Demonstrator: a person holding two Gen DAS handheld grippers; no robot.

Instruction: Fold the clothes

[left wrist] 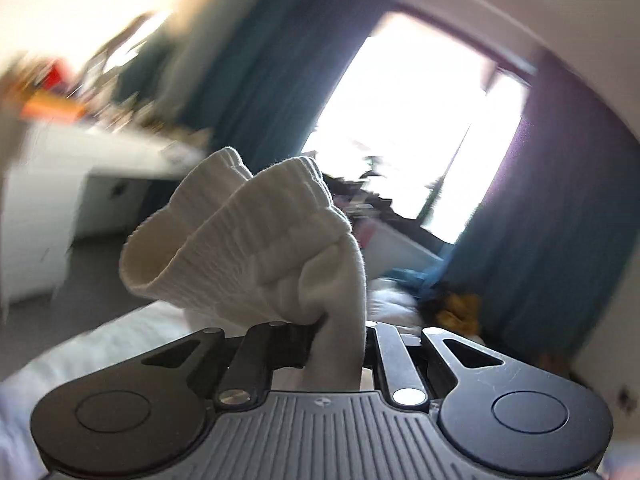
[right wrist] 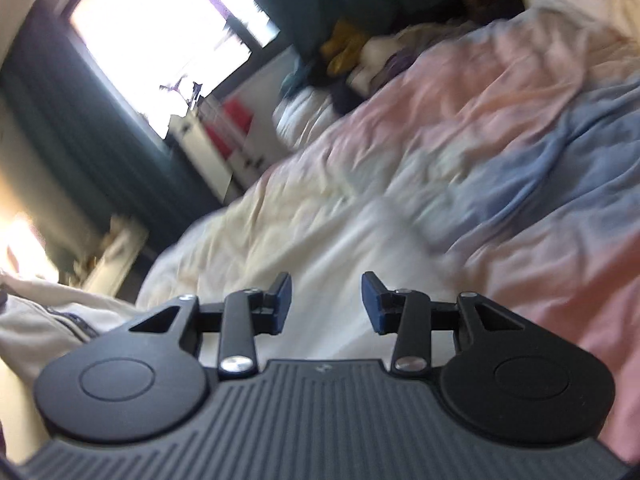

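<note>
My left gripper point(left wrist: 340, 336) is shut on a pair of white ribbed socks point(left wrist: 248, 240). The sock cuffs stand up and out to the left of the jaws, lifted above the bed. My right gripper point(right wrist: 326, 300) is open and empty, with blue pads, held above a bed covered by a pastel quilt point(right wrist: 480, 140) in pink, blue and cream. A blurred white cloth point(right wrist: 360, 248) lies on the quilt just beyond the right fingertips.
A pile of clothes point(right wrist: 352, 56) with a yellow item sits at the far end of the bed. A bright window point(left wrist: 400, 120) with teal curtains point(left wrist: 260, 60) is behind. A white desk point(left wrist: 100, 168) with clutter stands at left.
</note>
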